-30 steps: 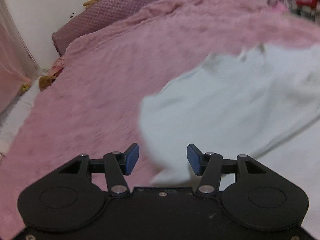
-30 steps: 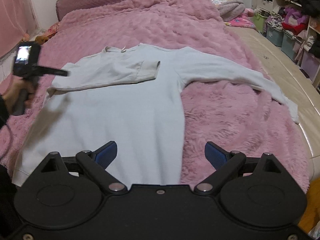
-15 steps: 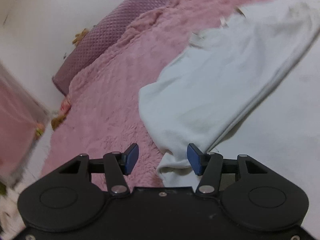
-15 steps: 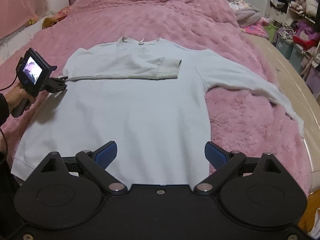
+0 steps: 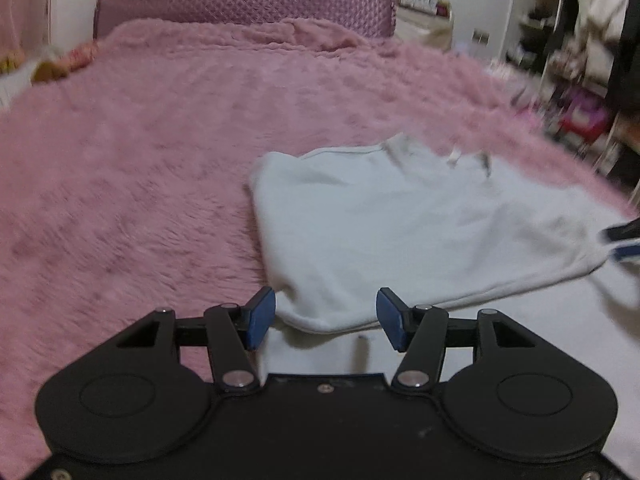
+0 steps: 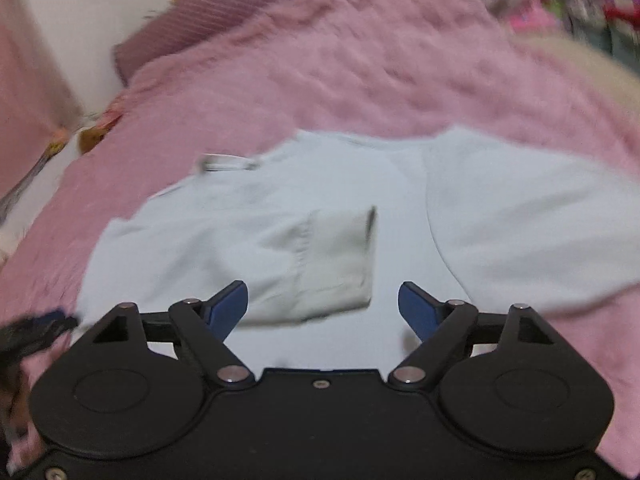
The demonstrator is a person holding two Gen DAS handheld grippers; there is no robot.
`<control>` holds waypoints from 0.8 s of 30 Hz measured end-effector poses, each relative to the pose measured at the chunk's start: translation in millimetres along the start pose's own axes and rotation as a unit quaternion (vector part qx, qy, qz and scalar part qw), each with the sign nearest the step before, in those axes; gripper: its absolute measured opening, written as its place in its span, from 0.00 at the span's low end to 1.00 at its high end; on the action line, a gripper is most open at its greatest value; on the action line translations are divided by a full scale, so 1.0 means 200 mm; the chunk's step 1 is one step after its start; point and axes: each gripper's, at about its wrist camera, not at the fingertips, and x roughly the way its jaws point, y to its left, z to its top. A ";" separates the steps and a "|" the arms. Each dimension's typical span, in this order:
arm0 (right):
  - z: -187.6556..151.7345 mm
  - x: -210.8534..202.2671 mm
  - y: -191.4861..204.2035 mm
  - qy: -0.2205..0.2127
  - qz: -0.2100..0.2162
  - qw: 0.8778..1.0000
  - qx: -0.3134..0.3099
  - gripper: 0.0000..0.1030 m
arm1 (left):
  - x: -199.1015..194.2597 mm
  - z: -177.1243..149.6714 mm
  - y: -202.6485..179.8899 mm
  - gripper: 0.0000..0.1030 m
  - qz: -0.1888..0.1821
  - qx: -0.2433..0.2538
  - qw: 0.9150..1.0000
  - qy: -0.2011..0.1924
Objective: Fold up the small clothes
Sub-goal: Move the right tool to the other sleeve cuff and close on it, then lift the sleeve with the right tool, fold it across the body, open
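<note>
A pale blue long-sleeved top (image 6: 360,208) lies flat on a pink fuzzy blanket (image 6: 360,64). Its left sleeve is folded across the chest, with the cuff (image 6: 340,264) just ahead of my right gripper (image 6: 322,306), which is open and empty. In the left wrist view the folded shoulder of the top (image 5: 380,240) lies just ahead of my left gripper (image 5: 326,318), which is open and empty at the fold's edge. The right gripper's fingertips (image 5: 622,240) show at the right edge there. The left gripper (image 6: 52,322) shows at the lower left of the right wrist view.
A purple quilted headboard (image 5: 248,0) stands at the far end of the bed. Shelves and boxes of clutter (image 5: 580,80) stand beyond the bed's right side. Stuffed toys (image 5: 52,68) lie by the wall at the left.
My right gripper has moved forward and lower, close over the folded sleeve's cuff. My left gripper has swung round and now faces the headboard. Both views are motion-blurred.
</note>
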 end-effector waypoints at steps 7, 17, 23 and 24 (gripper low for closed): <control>0.07 0.29 0.00 0.029 0.010 0.999 0.027 0.30 | -0.08 -0.16 0.16 0.56 -0.026 -0.065 0.998 0.002; 0.09 0.12 0.05 -0.077 -0.059 0.995 -0.004 0.03 | -0.15 -0.16 0.21 0.56 -0.026 -0.094 0.995 -0.009; 0.06 0.24 0.08 -0.020 -0.130 0.991 -0.033 0.03 | -0.13 -0.16 0.15 0.57 -0.015 -0.057 0.998 -0.002; 0.05 0.26 0.06 -0.014 -0.137 0.990 -0.033 0.04 | -0.13 -0.16 0.15 0.57 -0.016 -0.055 0.998 -0.005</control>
